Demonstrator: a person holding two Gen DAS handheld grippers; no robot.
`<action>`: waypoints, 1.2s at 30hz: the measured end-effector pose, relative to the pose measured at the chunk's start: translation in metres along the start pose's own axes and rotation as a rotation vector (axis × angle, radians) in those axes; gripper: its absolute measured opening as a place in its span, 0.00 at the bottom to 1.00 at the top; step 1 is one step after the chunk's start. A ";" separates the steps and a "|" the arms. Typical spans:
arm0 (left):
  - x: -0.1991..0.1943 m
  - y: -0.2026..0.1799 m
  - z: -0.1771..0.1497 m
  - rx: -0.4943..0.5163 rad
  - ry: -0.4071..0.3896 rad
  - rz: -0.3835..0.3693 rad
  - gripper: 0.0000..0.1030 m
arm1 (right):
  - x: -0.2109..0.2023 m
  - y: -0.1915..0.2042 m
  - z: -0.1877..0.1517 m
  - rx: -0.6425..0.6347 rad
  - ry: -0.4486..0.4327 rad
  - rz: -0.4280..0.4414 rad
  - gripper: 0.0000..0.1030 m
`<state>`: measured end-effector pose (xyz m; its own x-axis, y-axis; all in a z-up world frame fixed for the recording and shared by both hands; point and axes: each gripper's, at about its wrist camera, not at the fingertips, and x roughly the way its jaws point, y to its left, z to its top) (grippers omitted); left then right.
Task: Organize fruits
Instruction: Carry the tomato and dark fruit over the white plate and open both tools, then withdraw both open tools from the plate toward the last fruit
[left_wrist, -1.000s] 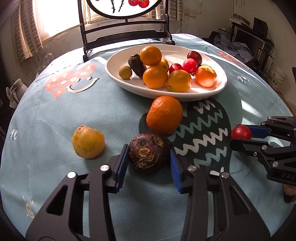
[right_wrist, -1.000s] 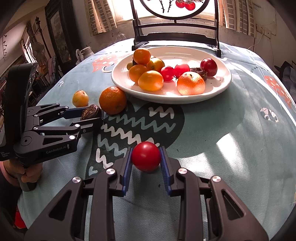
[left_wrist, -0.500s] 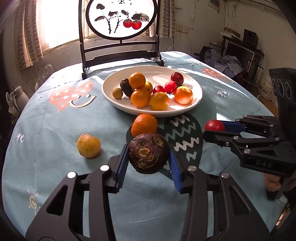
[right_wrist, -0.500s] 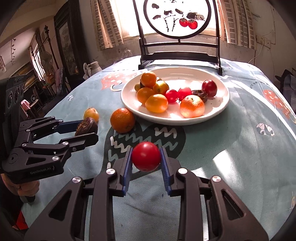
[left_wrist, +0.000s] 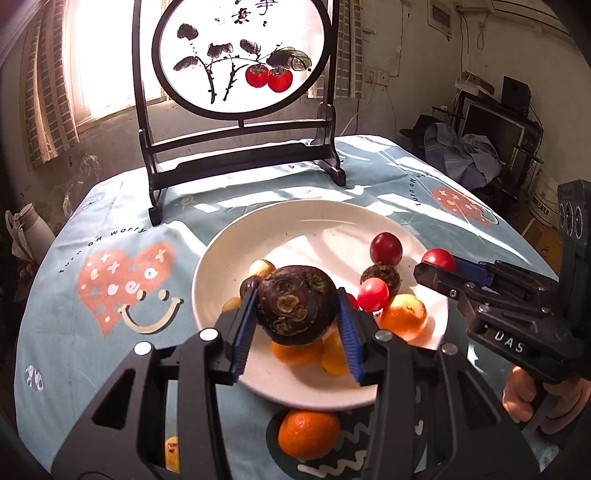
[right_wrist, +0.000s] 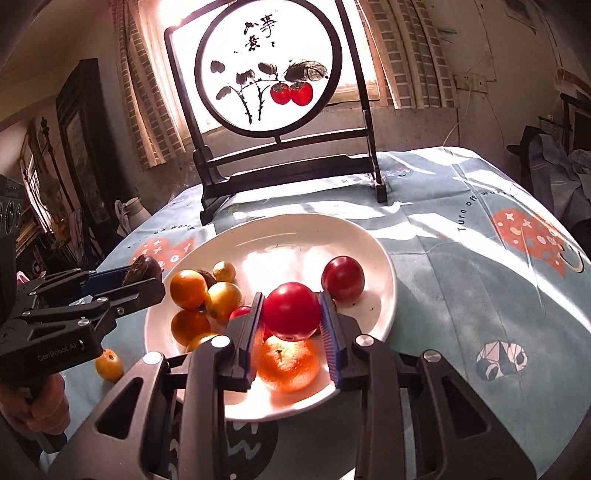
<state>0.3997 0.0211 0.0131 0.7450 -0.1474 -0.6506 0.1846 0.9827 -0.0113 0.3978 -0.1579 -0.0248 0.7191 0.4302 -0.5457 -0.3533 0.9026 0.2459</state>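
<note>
Left wrist view: left gripper (left_wrist: 297, 317) pinched dark brown fruit (left_wrist: 295, 302) above plate (left_wrist: 221, 258); right gripper (right_wrist: 291, 314) pinched red fruit (right_wrist: 291, 311) there. Orange (left_wrist: 308, 434) and yellow fruit (right_wrist: 108, 364) remained on cloth.

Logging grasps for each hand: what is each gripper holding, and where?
Left gripper clamps the dark brown fruit across its sides; right gripper clamps the red tomato across its sides.

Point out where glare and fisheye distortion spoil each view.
Left wrist view: the window blows out white, sun glares on the plate, the table edge bows. Right wrist view: the backlit screen glows, glare washes the orange.
</note>
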 end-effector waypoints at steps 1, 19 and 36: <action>0.008 -0.002 0.006 0.005 0.007 0.003 0.41 | 0.005 -0.003 0.003 0.007 0.007 0.002 0.30; -0.045 0.010 -0.013 0.000 -0.070 0.144 0.98 | -0.018 0.017 -0.005 0.004 -0.005 0.055 0.62; -0.092 0.089 -0.093 -0.191 -0.066 0.443 0.98 | -0.034 0.127 -0.089 -0.447 0.126 0.090 0.62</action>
<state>0.2882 0.1322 0.0014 0.7657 0.2886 -0.5748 -0.2755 0.9547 0.1125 0.2750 -0.0597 -0.0463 0.6051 0.4762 -0.6380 -0.6538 0.7546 -0.0568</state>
